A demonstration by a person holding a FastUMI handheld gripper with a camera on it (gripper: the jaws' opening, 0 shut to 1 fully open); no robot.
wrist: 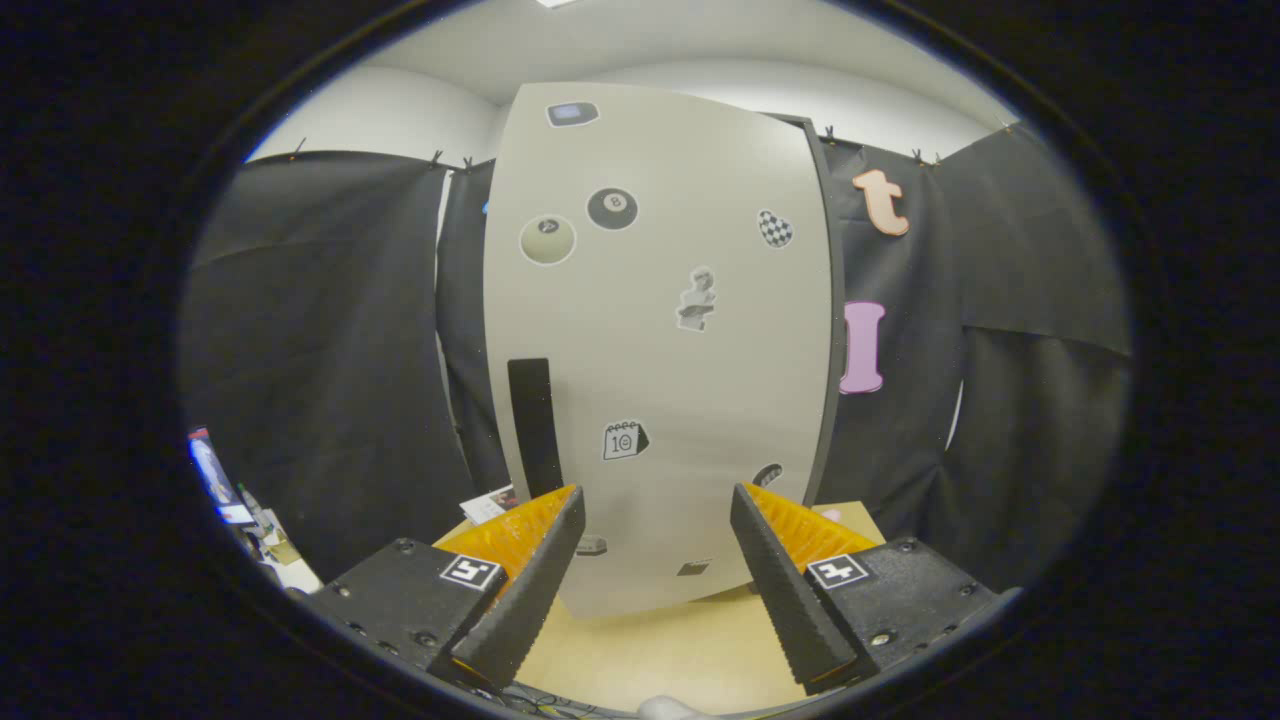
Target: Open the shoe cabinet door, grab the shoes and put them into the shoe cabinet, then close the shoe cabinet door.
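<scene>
A tall pale grey shoe cabinet [660, 340] stands upright on a light wooden table [650, 655], straight ahead of my gripper [657, 502]. Its door looks closed and carries several stickers. A long black vertical handle [531, 425] runs down the door's left side, just above and beyond my left finger [535, 570]. Both fingers stand wide apart with nothing between them, a short way in front of the door. My right finger [775, 575] lines up with the cabinet's lower right part.
Black cloth walls close in behind and on both sides of the cabinet. Some papers [487, 503] lie on the table left of the cabinet. Cluttered small items [240, 510] sit beyond the booth at far left. A pale rounded object [672, 708] shows below the fingers.
</scene>
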